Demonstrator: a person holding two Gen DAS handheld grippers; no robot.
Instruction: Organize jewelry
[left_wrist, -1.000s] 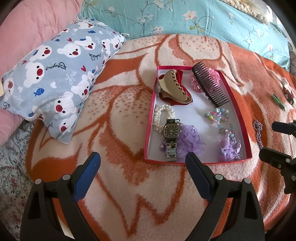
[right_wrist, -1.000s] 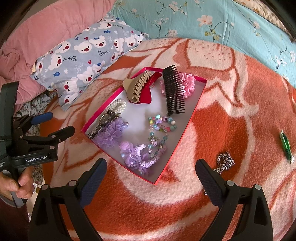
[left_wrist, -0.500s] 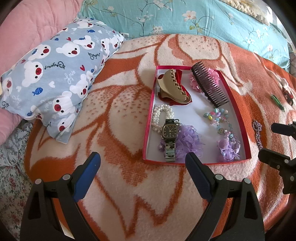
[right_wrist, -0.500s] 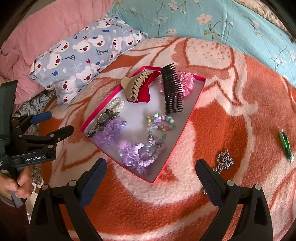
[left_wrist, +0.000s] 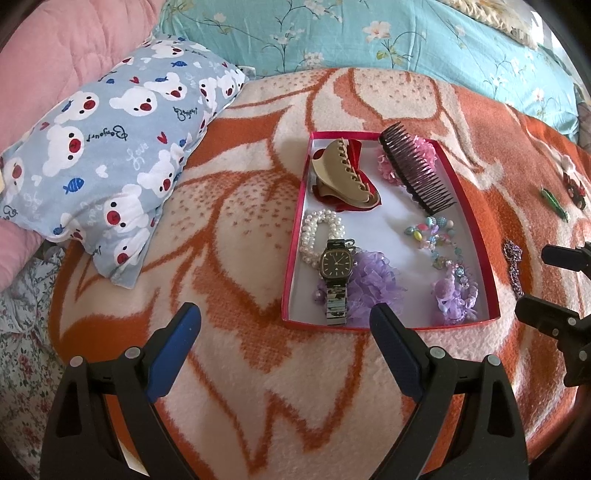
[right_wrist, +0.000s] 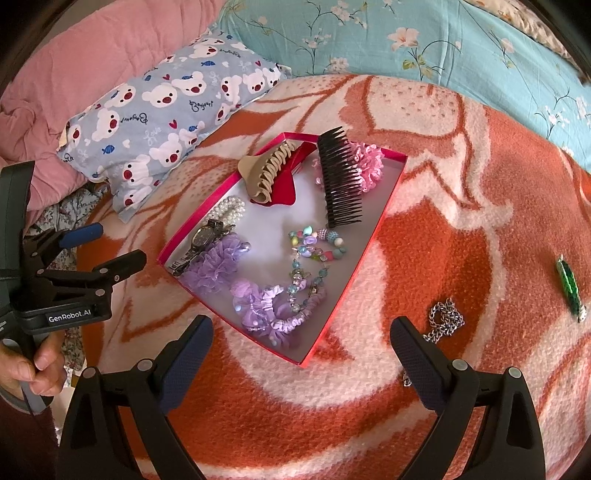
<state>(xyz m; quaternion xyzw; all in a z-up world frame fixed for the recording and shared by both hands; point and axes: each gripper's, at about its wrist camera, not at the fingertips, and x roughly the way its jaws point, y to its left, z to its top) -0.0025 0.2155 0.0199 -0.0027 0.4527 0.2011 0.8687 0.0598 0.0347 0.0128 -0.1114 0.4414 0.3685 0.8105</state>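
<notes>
Still wide-open tongs (right_wrist: 299, 345), tray (right_wrist: 384, 206) nearer

The left gripper (left_wrist: 284, 325) hangs over an orange-and-cream blanket (left_wrist: 229, 236), its blue-padded fingers (left_wrist: 173, 347) spread wide with nothing between them. Ahead lies a red-rimmed tray (left_wrist: 295, 221) holding a beige claw clip (left_wrist: 343, 177), a dark comb (left_wrist: 417, 173), a pearl bracelet (left_wrist: 314, 236), a wristwatch (left_wrist: 336, 273) and purple scrunchies (left_wrist: 373, 284). A silver chain (left_wrist: 513, 262) and a green clip (left_wrist: 554, 203) lie on the blanket right of the tray. The right gripper (left_wrist: 554, 284) shows at the right edge, fingers apart. A bear-print pillow (left_wrist: 110, 162) rests at left.
</notes>
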